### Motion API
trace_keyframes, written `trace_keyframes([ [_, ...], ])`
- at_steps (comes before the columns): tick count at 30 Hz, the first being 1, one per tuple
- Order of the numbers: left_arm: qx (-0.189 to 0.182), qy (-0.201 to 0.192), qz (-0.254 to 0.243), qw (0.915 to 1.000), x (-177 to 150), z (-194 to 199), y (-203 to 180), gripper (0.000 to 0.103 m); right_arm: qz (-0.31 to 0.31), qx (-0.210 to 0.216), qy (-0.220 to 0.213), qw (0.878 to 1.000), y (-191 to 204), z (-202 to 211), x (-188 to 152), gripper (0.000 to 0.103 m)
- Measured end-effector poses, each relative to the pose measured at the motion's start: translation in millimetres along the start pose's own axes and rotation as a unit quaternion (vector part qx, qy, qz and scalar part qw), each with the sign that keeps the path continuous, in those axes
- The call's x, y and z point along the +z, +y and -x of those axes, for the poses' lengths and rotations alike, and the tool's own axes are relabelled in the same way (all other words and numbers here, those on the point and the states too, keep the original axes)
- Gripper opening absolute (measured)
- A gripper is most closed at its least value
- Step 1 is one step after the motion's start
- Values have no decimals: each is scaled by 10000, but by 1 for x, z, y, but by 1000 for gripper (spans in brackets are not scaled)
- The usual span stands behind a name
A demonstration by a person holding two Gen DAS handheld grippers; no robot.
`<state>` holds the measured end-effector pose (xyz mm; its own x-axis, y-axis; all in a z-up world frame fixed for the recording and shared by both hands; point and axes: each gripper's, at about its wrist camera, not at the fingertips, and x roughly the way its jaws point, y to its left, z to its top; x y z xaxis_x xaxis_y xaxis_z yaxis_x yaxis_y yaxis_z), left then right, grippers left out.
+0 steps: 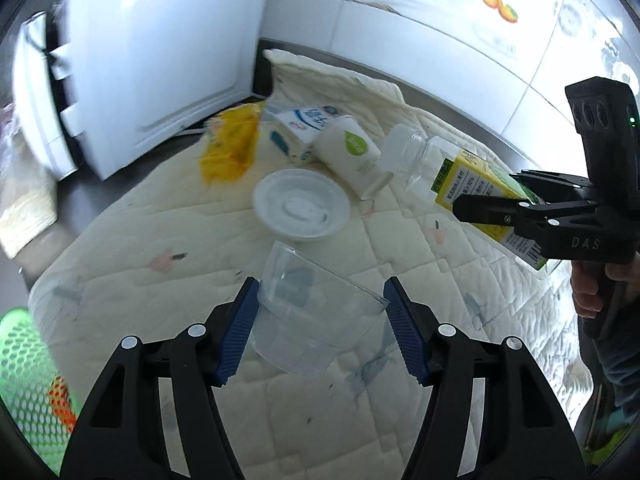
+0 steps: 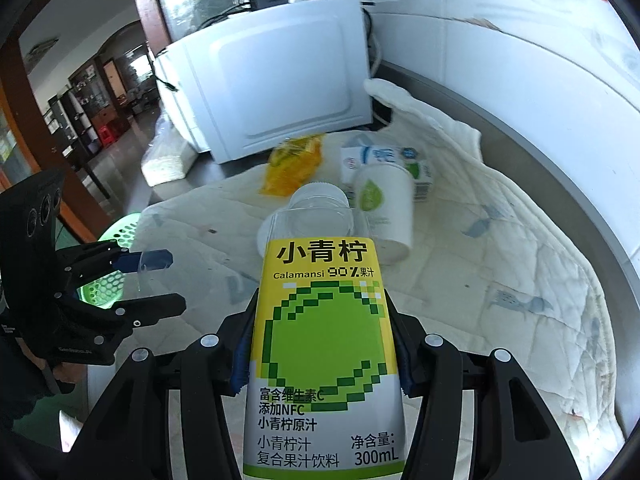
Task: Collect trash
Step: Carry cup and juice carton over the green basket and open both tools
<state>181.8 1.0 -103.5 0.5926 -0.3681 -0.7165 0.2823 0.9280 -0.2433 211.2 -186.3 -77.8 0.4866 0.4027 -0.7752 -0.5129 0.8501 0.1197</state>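
The left gripper (image 1: 320, 320) holds a clear plastic cup (image 1: 312, 320) between its blue pads, lifted above the quilted mat (image 1: 132, 248) that covers the bench, and the cup looks clamped. The right gripper (image 2: 322, 344) is clamped on a clear juice bottle (image 2: 324, 344) with a yellow-green label, uncapped and held clear of the mat. Both pieces look picked up, so the step in hand is probably the carry. The next move calls for swinging each toward the green mesh basket (image 1: 24, 364) at the left edge of the mat and letting go over it, without squashing the thin cup on the way. Four items lie on the mat: one white round lid (image 1: 301, 205), one white paper cup (image 1: 352, 152) on its side, one blue-and-white carton (image 1: 296, 128) and one yellow wrapper (image 1: 230, 146). With the two in hand that makes six pieces of trash. A white microwave (image 1: 160, 64) stands behind them.
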Motion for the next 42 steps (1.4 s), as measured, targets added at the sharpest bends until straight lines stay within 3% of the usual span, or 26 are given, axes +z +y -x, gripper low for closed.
trace_keyframes([
  [7,231,-285,414,9985,-22,44,31,63,354,261,-32,9990,42,0,10,52],
  [13,693,-549,854,9924,-45,90,75,63,757,669,-34,9949,99,-15,26,52],
  [19,1331,-730,1417,9782,-72,138,139,63,1197,1146,-1,9862,169,-38,45,52],
  [27,2071,-580,2320,9486,-117,164,239,63,1589,1585,212,9743,259,-86,62,52],
  [34,2256,-286,2825,9319,-142,158,293,65,1664,1836,444,9678,315,-123,67,52],
  [42,2348,-312,3175,9182,-165,166,311,75,1731,1972,714,9623,365,-170,64,52],
])
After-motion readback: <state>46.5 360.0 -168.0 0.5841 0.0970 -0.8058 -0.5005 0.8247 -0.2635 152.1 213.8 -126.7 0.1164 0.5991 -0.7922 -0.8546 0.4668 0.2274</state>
